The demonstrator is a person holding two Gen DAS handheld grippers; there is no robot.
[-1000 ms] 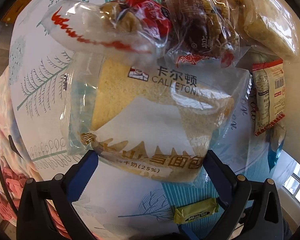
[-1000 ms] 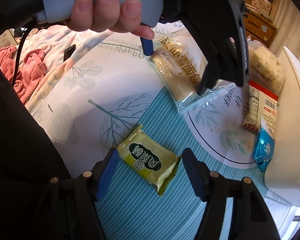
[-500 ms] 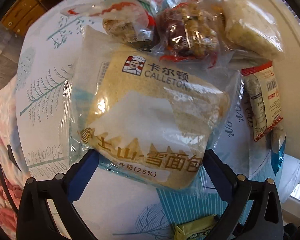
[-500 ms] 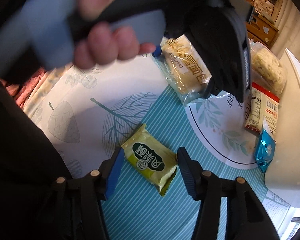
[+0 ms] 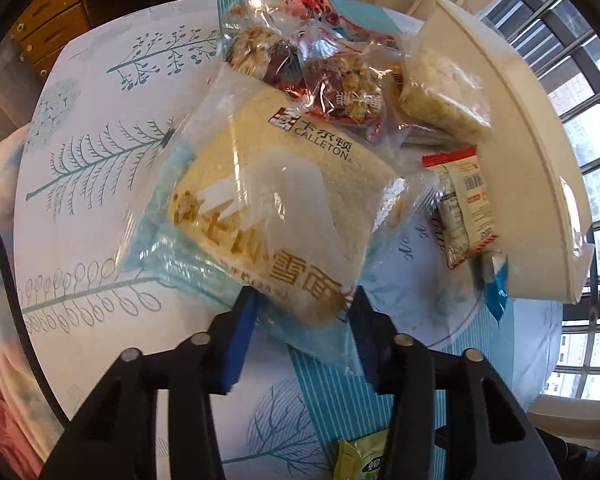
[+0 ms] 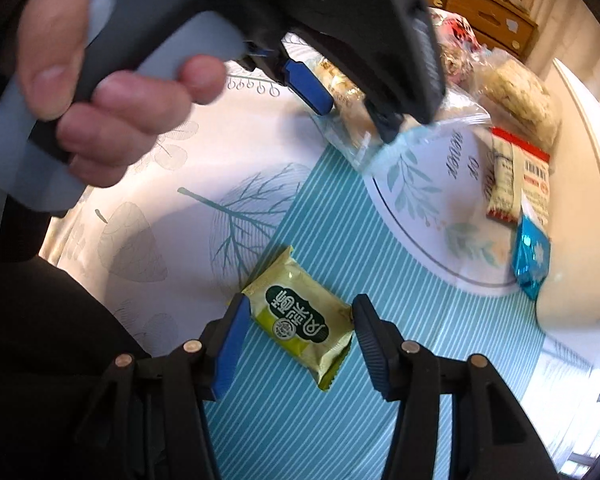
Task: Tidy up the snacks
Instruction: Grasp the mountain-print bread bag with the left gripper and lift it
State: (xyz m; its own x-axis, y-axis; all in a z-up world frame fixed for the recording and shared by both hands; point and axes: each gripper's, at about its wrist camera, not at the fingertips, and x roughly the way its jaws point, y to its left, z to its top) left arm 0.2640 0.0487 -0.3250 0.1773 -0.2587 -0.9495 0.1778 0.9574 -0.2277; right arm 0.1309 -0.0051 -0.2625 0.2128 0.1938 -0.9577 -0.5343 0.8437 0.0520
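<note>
Left gripper (image 5: 302, 312): jaws just closed in, now pinching near corner of the Calleton bread pack (image 5: 276, 216), pads pressing the wrapper both sides. Grip low on the pack's edge, prob. because that end sits nearest and the soft loaf gives enough to clamp. Pack tilted, far end toward the snack pile; whether fully clear of the table (image 5: 100, 184) can't tell.

Beyond the pack: two clear bags of brown nut-type pastries (image 5: 340, 80) w/ red print, touching its far edge; a clear bag w/ pale crumbly cake (image 5: 444, 92) to the right, against the cream bin (image 5: 532, 168). Red-trimmed snack packet (image 5: 464, 208) and a small blue foil packet (image 5: 496, 292) lie just beside the bin's wall. Loose stuff crowded at the bin, likely staged for sorting into it — a guess.

Right gripper (image 6: 296, 336): jaws have been easing inward, now straddling the green pastry packet (image 6: 300, 320), flat on the striped part of the tablecloth. Left pad at the wrapper's edge, right pad close to touching; no clear squeeze or wrinkle, so not gripped yet as far as visible. Packet well apart from the pile, hence a separate pick.

Above in right view: hand (image 6: 100, 92) on the left gripper's grey handle, bread pack in its jaws.
</note>
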